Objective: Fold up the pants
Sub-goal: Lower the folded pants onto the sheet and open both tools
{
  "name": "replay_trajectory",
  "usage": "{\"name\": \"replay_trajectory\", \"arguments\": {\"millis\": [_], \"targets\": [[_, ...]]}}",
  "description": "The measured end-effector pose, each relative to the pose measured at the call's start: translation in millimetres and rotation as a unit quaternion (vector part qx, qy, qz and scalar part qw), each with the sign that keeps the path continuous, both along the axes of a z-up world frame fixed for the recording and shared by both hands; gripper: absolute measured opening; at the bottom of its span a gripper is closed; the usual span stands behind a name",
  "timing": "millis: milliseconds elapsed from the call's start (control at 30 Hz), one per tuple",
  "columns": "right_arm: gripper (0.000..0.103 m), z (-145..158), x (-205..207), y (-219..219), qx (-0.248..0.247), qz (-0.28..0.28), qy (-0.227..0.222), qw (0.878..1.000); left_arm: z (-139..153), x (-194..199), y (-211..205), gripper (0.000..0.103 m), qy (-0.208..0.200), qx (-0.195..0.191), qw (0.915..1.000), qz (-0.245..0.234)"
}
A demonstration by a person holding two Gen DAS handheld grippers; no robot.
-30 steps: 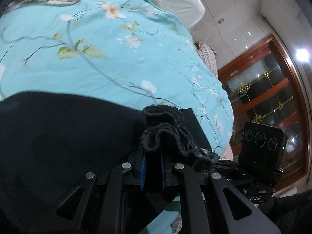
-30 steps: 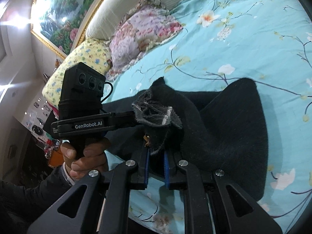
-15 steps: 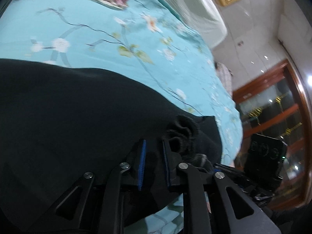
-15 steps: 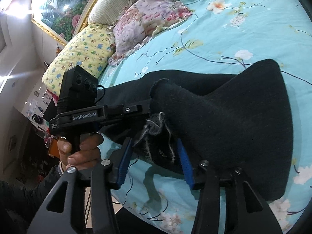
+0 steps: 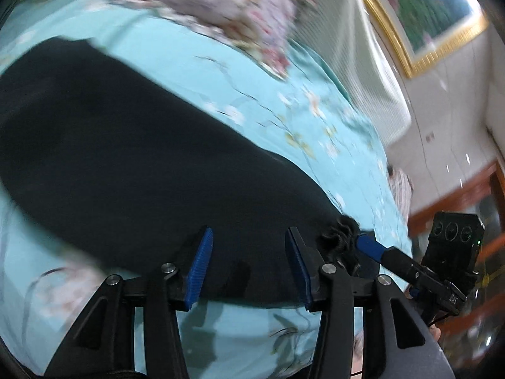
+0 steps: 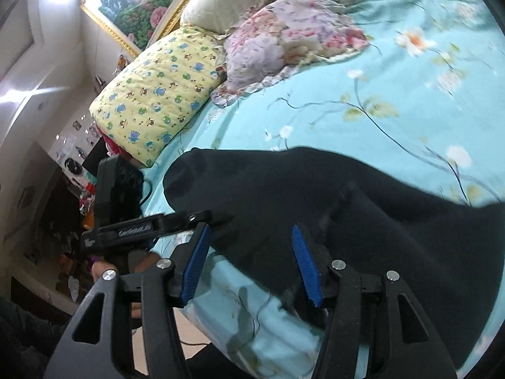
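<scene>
The black pants (image 5: 132,164) lie folded on the turquoise floral bedspread (image 5: 240,72); they also show in the right wrist view (image 6: 363,214). My left gripper (image 5: 249,268) is open and empty, its blue pads just above the pants' near edge. My right gripper (image 6: 252,262) is open and empty over the near edge of the pants. The right gripper's finger (image 5: 372,246) shows at the bunched hem (image 5: 341,237) in the left wrist view. The left gripper's body (image 6: 148,224) shows at the left of the right wrist view.
A pink floral pillow (image 6: 284,34) and a yellow patterned pillow (image 6: 157,94) lie at the bed's head below a cream headboard (image 5: 356,63). The bed's near edge (image 6: 252,341) drops to the floor. Wooden cabinet doors (image 5: 486,221) stand at the right.
Both grippers have opened and let go of the pants' bunched edge. The fabric has dropped flat onto the bed, and both views have swung toward the pillows.
</scene>
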State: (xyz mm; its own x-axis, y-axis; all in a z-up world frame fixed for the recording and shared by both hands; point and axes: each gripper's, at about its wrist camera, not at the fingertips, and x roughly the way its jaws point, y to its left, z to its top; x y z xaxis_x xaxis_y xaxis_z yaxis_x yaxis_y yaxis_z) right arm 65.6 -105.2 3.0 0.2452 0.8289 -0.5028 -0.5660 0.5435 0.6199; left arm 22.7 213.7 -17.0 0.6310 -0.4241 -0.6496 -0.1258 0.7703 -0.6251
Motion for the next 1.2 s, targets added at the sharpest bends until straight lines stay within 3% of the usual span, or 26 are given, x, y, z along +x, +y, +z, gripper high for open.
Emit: {"name": "replay_trajectory", "arguments": {"millis": [200, 433, 700, 833, 1200], "targets": [[0.056, 14, 12, 35, -0.007, 0.033, -0.018, 0.999, 1, -31, 51, 0.048, 0.002, -0.008, 0.9963, 0.085], [0.056, 22, 23, 89, -0.03, 0.086, -0.035, 0.995, 3, -53, 91, 0.052, 0.004, 0.002, 0.9891, 0.147], [0.056, 27, 43, 139, -0.056, 0.125, -0.042, 0.99, 0, -63, 114, 0.053, 0.006, -0.014, 0.9826, 0.185], [0.057, 29, 54, 153, -0.062, 0.134, -0.043, 0.988, 5, -66, 121, 0.062, 0.011, 0.016, 0.9757, 0.218], [0.057, 24, 92, 224, -0.102, 0.191, -0.058, 0.974, -15, -47, 143, 0.064, 0.033, -0.008, 0.9728, 0.229]]}}
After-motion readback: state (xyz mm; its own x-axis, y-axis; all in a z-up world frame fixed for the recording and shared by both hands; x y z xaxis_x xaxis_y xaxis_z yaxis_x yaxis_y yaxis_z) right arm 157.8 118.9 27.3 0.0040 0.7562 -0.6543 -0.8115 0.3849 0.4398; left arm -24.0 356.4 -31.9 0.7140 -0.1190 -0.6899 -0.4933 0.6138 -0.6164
